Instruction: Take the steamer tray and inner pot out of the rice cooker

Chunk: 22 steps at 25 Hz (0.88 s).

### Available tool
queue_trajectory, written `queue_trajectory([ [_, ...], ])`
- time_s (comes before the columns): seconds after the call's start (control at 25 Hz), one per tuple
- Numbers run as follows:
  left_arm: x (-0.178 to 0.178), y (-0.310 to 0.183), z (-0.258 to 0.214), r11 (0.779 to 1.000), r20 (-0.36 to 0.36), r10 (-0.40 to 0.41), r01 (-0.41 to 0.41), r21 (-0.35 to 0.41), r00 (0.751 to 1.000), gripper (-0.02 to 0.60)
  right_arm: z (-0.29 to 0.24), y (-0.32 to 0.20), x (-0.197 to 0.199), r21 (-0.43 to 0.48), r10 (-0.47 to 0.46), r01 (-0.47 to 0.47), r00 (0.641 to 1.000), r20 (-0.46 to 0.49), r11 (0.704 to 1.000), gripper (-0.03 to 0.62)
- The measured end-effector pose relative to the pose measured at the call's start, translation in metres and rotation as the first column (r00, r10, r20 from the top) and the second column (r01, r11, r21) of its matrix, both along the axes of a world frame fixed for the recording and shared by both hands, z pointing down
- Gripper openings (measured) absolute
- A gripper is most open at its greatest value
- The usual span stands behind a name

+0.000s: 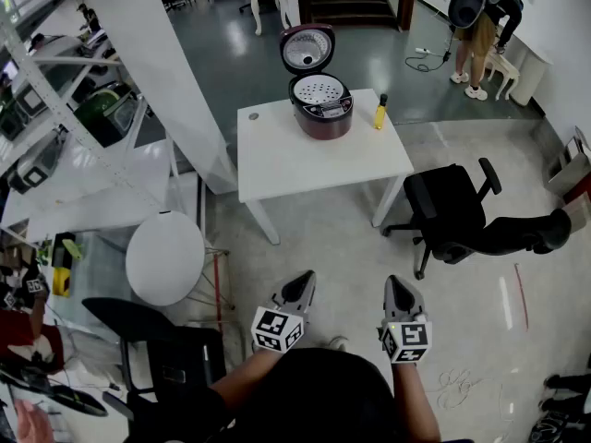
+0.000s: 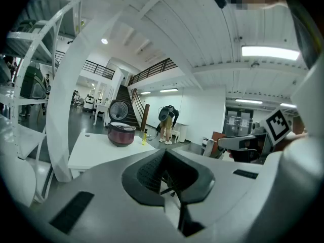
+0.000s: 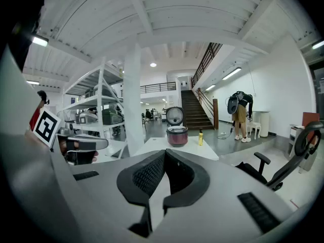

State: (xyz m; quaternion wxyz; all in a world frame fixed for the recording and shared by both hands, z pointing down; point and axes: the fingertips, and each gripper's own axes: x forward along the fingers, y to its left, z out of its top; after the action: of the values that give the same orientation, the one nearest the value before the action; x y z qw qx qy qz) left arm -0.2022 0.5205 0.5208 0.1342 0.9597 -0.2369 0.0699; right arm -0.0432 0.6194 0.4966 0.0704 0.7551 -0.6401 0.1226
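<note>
A dark red rice cooker (image 1: 321,107) stands on a white table (image 1: 295,160) with its lid raised. The perforated white steamer tray (image 1: 319,89) sits in its top; the inner pot under it is hidden. Both grippers are far from the table, low in the head view. My left gripper (image 1: 300,287) is shut and empty. My right gripper (image 1: 400,291) is shut and empty too. The rice cooker (image 2: 121,134) shows small and distant in the left gripper view, and the rice cooker (image 3: 176,134) likewise in the right gripper view.
A yellow bottle (image 1: 379,113) stands right of the cooker. A black office chair (image 1: 450,212) sits by the table's right side. A white pillar (image 1: 175,90) and metal shelving (image 1: 55,127) stand left. A round white stool (image 1: 164,257) is near left. A person (image 1: 480,26) bends over at the back right.
</note>
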Motion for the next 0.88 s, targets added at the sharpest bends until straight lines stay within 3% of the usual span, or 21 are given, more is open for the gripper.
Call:
queue_trajectory([
  [0.24, -0.005, 0.008, -0.021, 1.000, -0.061, 0.012, -0.011, 0.016, 0.998, 0.003, -0.019, -0.003, -0.010, 0.033, -0.052, 0.053, 0.998, -0.030, 0.998, 0.000],
  [0.44, -0.014, 0.004, -0.026, 0.999, -0.048, -0.025, 0.027, 0.037, 0.999, 0.003, -0.025, -0.006, -0.011, 0.057, -0.073, 0.075, 0.997, -0.038, 0.996, 0.000],
  [0.88, -0.017, 0.005, -0.042, 0.994, -0.072, -0.080, 0.085, 0.070, 0.994, 0.003, -0.023, 0.014, 0.018, 0.062, -0.002, 0.005, 0.999, -0.039, 0.998, 0.002],
])
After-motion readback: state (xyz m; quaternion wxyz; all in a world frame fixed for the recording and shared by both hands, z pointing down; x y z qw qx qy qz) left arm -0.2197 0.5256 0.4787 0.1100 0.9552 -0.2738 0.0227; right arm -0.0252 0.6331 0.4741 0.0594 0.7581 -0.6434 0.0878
